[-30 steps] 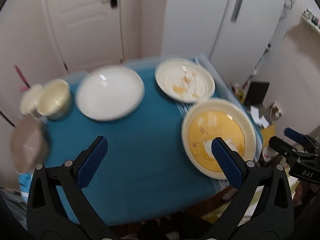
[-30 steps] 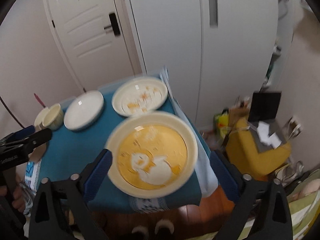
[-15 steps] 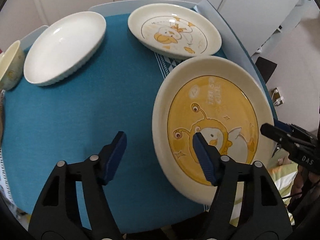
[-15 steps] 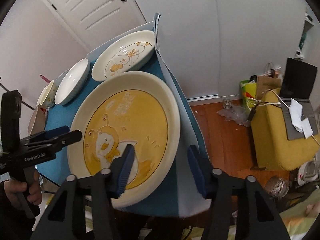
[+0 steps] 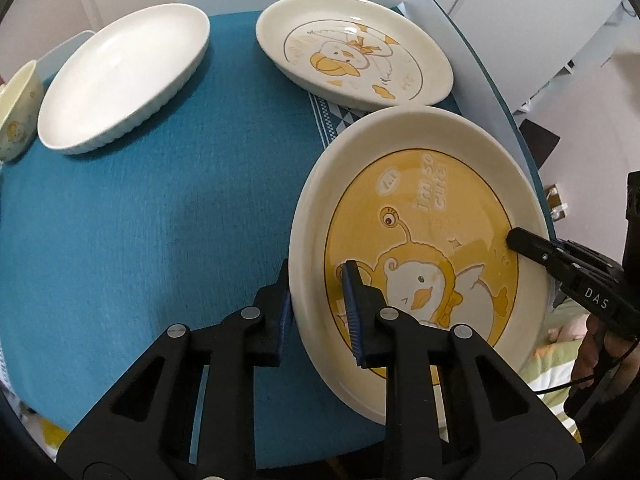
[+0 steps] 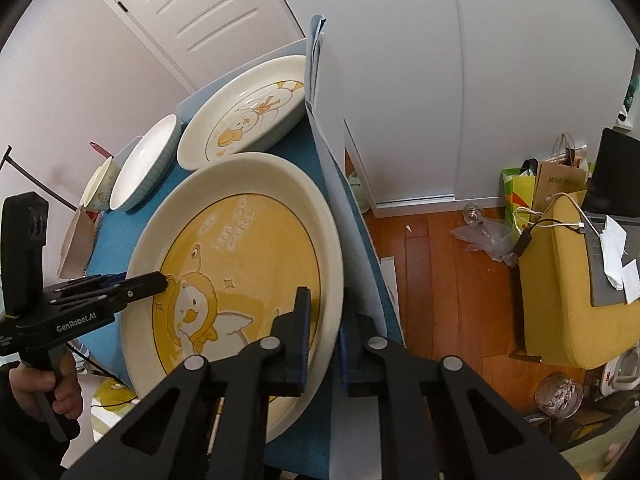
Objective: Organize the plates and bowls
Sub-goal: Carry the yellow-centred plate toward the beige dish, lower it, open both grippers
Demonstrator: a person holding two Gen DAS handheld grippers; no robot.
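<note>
Yellow plate [image 5: 424, 216]: round, cream rim, yellow centre with a cartoon duckling; at the near right corner of the table, tilted, face up; print reads upright from the near side; no long axis.
Left gripper [image 5: 320, 300]: clamped on the plate's near-left rim, one blue pad on the face, the other beneath.
Right gripper [image 6: 322, 320]: closed narrow on the opposite rim, one finger above, one below.
Duck plate [image 5: 354, 60]: cream, flat on the table just beyond the yellow plate, close to its far rim.
White dish [image 5: 124, 80]: ribbed, far left, well apart from the yellow plate.
Small bowl [image 5: 18, 116]: pale yellow, just left of the white dish.
Surface: table under a teal cloth [image 5: 160, 200].
Room: white door [image 6: 192, 12], white cabinet [image 6: 460, 80], wooden floor [image 6: 448, 280], yellow chair [image 6: 560, 292] with bags beside it.
</note>
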